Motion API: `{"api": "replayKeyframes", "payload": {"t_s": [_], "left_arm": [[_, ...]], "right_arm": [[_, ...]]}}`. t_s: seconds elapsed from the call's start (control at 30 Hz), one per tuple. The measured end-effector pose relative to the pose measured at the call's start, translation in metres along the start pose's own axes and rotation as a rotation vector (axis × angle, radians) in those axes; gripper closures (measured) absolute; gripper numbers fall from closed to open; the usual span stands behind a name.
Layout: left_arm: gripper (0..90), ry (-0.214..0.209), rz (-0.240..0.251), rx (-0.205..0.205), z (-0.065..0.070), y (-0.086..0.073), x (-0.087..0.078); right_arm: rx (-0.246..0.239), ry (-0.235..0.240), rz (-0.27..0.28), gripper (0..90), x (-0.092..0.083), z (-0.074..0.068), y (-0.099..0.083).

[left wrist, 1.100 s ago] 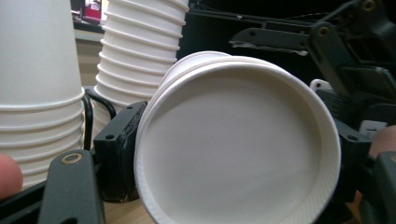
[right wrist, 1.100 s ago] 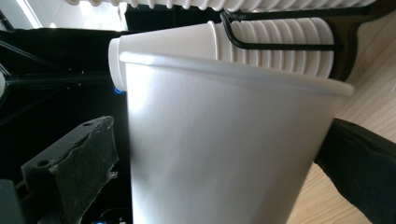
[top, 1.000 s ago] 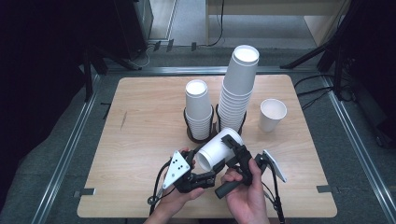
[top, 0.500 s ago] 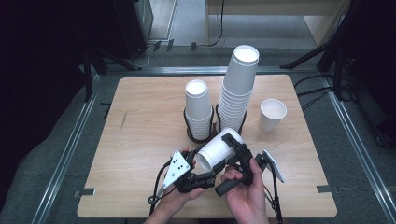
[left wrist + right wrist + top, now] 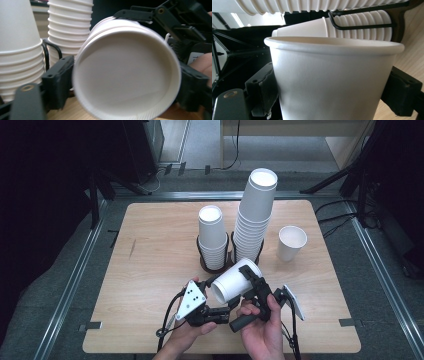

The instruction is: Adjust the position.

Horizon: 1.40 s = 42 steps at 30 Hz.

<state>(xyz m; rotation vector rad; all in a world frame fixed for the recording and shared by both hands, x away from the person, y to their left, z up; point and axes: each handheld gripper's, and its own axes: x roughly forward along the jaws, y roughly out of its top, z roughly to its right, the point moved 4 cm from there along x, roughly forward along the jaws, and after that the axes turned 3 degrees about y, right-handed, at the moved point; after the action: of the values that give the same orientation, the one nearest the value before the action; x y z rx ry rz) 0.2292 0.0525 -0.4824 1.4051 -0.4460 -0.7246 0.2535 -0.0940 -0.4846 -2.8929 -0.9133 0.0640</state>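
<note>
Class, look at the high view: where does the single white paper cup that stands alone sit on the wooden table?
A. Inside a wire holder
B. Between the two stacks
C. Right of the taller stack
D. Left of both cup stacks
C: the single white paper cup stands upright, apart, to the right of the taller stack of white paper cups.

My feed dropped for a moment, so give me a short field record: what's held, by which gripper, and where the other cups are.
held item: white paper cup, tipped on its side above the table, mouth toward the person
right gripper: jaws shut on the cup's wall
left gripper: beside the cup's rim; grip cannot be told
short cup stack: upright in a black wire holder
tall cup stack: upright, right of the short one
single cup: upright, alone, far right
</note>
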Motion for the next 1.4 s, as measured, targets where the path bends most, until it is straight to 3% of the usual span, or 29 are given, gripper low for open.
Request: {"api": "replayKeyframes", "payload": {"t_s": [0.23,0.57,0.7,1.03,1.23,1.27,1.4], "left_arm": [[3.4,-0.003,-0.031,-0.003,-0.002,0.001,-0.001],[2.7,0.001,-0.042,0.022,0.001,0.001,-0.001],[2.6,0.006,-0.045,0.028,0.000,0.000,-0.001],[2.2,0.002,-0.047,0.031,0.000,0.000,-0.001],[2.2,0.001,-0.055,0.036,0.001,-0.001,0.000],[2.2,0.000,-0.057,0.035,0.000,-0.001,0.000],[2.2,0.001,-0.061,0.040,0.000,-0.002,0.000]], "right_arm": [[-0.007,0.017,0.020,12.9,-0.001,-0.002,0.004],[-0.033,0.031,0.060,12.9,-0.004,-0.005,0.015],[-0.079,0.055,0.086,12.9,-0.007,-0.010,0.018],[-0.137,0.055,0.119,13.4,-0.009,-0.015,0.025],[-0.207,0.068,0.153,13.4,-0.013,-0.022,0.030],[-0.252,0.085,0.170,13.4,-0.016,-0.028,0.031],[-0.304,0.096,0.187,13.5,-0.019,-0.035,0.033]]}}
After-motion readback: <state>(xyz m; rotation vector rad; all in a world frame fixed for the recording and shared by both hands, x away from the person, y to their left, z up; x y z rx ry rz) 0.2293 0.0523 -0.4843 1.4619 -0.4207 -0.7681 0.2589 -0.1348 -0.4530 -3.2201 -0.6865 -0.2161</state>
